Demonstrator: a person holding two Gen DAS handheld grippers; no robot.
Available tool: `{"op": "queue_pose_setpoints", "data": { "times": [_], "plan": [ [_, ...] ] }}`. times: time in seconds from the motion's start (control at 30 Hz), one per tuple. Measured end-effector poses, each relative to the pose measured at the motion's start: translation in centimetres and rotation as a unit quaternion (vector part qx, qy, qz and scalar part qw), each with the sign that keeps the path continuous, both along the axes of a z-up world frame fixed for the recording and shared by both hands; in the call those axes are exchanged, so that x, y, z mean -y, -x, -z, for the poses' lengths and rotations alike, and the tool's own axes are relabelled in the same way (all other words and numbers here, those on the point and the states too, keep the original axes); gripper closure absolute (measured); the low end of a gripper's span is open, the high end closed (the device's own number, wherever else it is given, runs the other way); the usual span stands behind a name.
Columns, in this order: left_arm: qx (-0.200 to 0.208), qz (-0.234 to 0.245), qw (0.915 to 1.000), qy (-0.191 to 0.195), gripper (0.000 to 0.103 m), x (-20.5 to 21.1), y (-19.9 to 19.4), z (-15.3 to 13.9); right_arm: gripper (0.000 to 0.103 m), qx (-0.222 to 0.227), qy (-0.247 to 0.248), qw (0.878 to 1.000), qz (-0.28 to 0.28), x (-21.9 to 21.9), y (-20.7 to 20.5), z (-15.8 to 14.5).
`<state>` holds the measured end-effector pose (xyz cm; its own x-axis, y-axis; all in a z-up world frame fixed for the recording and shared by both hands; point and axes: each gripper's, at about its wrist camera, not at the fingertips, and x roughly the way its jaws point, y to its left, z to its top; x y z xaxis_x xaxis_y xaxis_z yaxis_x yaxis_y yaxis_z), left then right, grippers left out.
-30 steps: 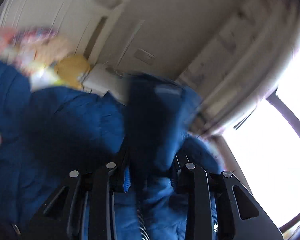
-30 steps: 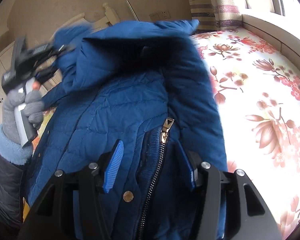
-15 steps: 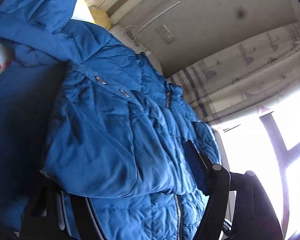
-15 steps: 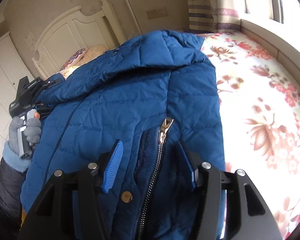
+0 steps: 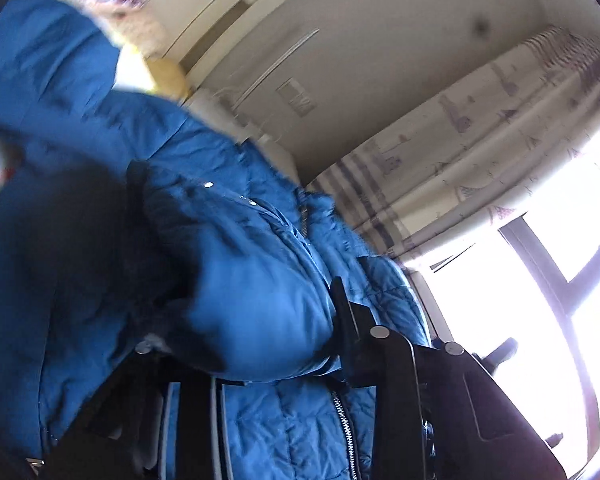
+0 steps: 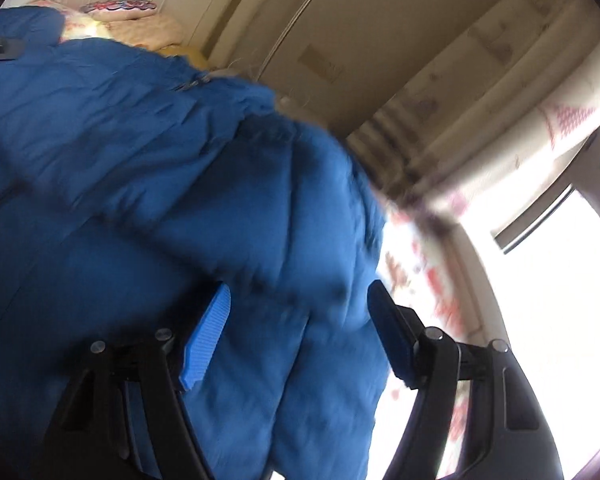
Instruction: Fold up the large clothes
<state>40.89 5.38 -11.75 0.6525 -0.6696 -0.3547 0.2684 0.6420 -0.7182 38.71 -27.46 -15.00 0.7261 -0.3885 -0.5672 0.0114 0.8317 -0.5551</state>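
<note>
The blue jacket point(image 6: 148, 184) lies bunched on the bed point(image 6: 432, 288), folding barely begun: left claw point(image 5: 256, 344) closing on a fold, right claw point(image 6: 300, 332) opening around the hem.

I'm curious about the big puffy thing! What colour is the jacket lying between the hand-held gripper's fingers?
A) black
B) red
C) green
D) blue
D: the quilted jacket is plainly blue, and it fills the space between the right hand-held gripper and its blue pads, with a flowered sheet beside it.
</note>
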Motion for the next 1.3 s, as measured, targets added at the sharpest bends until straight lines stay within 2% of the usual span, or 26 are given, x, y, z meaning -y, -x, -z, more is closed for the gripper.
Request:
{"op": "queue_pose_setpoints", "data": {
  "times": [0.03,0.07,0.13,0.2,0.23,0.3,0.33,0.37,0.4,0.43,0.5,0.53,0.57,0.6,0.63,0.67,0.7,0.83,0.9,0.97,1.03,1.07,1.1,1.13,1.23,1.3],
  "plan": [
    [0.006,0.000,1.0000,-0.003,0.077,0.1,0.2,-0.2,0.051,-0.006,-0.004,1.000,0.019,1.0,-1.3,0.2],
    [0.016,0.001,0.9999,-0.006,0.078,0.2,0.4,-0.5,0.083,-0.014,-0.018,0.999,0.030,2.2,-1.9,0.3],
    [0.043,-0.001,0.9991,-0.007,0.078,0.3,1.0,-1.1,0.093,0.015,-0.074,0.996,0.038,4.2,-2.2,-0.8],
    [0.080,0.003,0.9967,-0.013,0.078,0.7,1.7,-1.9,0.094,0.091,-0.109,0.989,0.045,5.4,-0.5,-3.3],
    [0.094,0.011,0.9952,-0.024,0.078,1.3,1.9,-2.2,0.094,0.114,-0.122,0.985,0.050,5.8,0.2,-4.1],
    [0.068,0.013,0.9953,-0.068,0.078,2.5,1.2,-1.7,0.094,0.109,-0.131,0.984,0.054,6.2,0.2,-4.0],
    [0.033,0.015,0.9950,-0.093,0.078,3.2,0.3,-0.8,0.093,0.080,-0.125,0.987,0.056,6.3,-0.4,-3.0],
    [0.009,0.016,0.9951,-0.097,0.078,3.2,-0.3,-0.1,0.090,0.043,-0.122,0.990,0.057,6.6,-1.2,-1.7],
    [-0.012,0.017,0.9959,-0.088,0.078,2.9,-0.8,0.3,0.088,-0.001,-0.125,0.991,0.056,6.8,-2.0,-0.5],
    [-0.026,0.013,0.9971,-0.070,0.074,2.3,-1.0,0.6,0.088,-0.024,-0.120,0.991,0.050,6.7,-2.3,0.4],
    [-0.040,-0.002,0.9986,-0.036,0.059,0.9,-1.2,0.8,0.079,-0.014,-0.114,0.992,0.045,6.4,-2.1,-0.1],
    [-0.043,-0.016,0.9988,-0.017,0.045,0.2,-1.3,0.9,0.057,-0.009,-0.106,0.993,0.050,6.4,-2.1,-0.1],
    [-0.045,-0.022,0.9987,-0.002,0.044,-0.5,-1.4,1.1,0.026,-0.011,-0.103,0.993,0.052,6.5,-2.2,0.1],
    [-0.050,-0.026,0.9983,0.014,0.045,-1.0,-1.7,1.1,0.023,-0.008,-0.097,0.994,0.056,6.5,-2.2,0.2],
    [-0.057,-0.024,0.9976,0.030,0.057,-1.6,-2.3,1.2,0.024,-0.007,-0.096,0.994,0.055,6.4,-2.2,0.2],
    [-0.063,-0.027,0.9973,0.026,0.081,-1.7,-2.7,0.9,0.025,-0.007,-0.095,0.994,0.054,6.4,-2.0,0.1],
    [-0.062,-0.030,0.9976,0.009,0.082,-1.9,-3.1,0.4,0.026,-0.006,-0.096,0.994,0.052,6.4,-2.0,0.1],
    [-0.009,-0.033,0.9982,-0.050,0.082,-1.3,-3.4,-2.9,0.029,-0.001,-0.134,0.990,0.052,7.3,-1.4,0.0],
    [-0.011,-0.029,0.9966,-0.076,0.081,-0.9,-4.4,-3.1,0.029,-0.001,-0.156,0.986,0.062,7.8,-0.9,-0.2],
    [-0.027,-0.032,0.9941,-0.101,0.078,-0.5,-5.2,-1.5,0.029,-0.003,-0.183,0.980,0.074,8.8,-1.1,-0.1],
    [-0.068,-0.032,0.9921,-0.100,0.073,-0.8,-5.6,0.6,0.029,-0.005,-0.198,0.977,0.082,9.4,-1.3,0.0],
    [-0.100,-0.028,0.9903,-0.092,0.066,-1.0,-5.9,1.1,0.029,-0.006,-0.208,0.974,0.088,9.9,-1.4,0.0],
    [-0.106,-0.028,0.9902,-0.086,0.060,-1.3,-5.9,1.1,0.029,-0.005,-0.219,0.972,0.089,10.3,-1.3,0.0],
    [-0.098,-0.033,0.9914,-0.079,0.047,-1.7,-5.5,0.9,0.029,-0.003,-0.234,0.968,0.089,10.8,-1.3,0.0],
    [-0.084,-0.049,0.9918,-0.083,0.046,-2.5,-4.7,0.6,0.027,-0.027,-0.276,0.957,0.089,11.9,-0.7,0.2],
    [-0.069,-0.065,0.9925,-0.078,0.049,-3.0,-3.7,0.2,0.027,-0.021,-0.290,0.952,0.097,12.4,0.3,-0.2]
  ]
}}
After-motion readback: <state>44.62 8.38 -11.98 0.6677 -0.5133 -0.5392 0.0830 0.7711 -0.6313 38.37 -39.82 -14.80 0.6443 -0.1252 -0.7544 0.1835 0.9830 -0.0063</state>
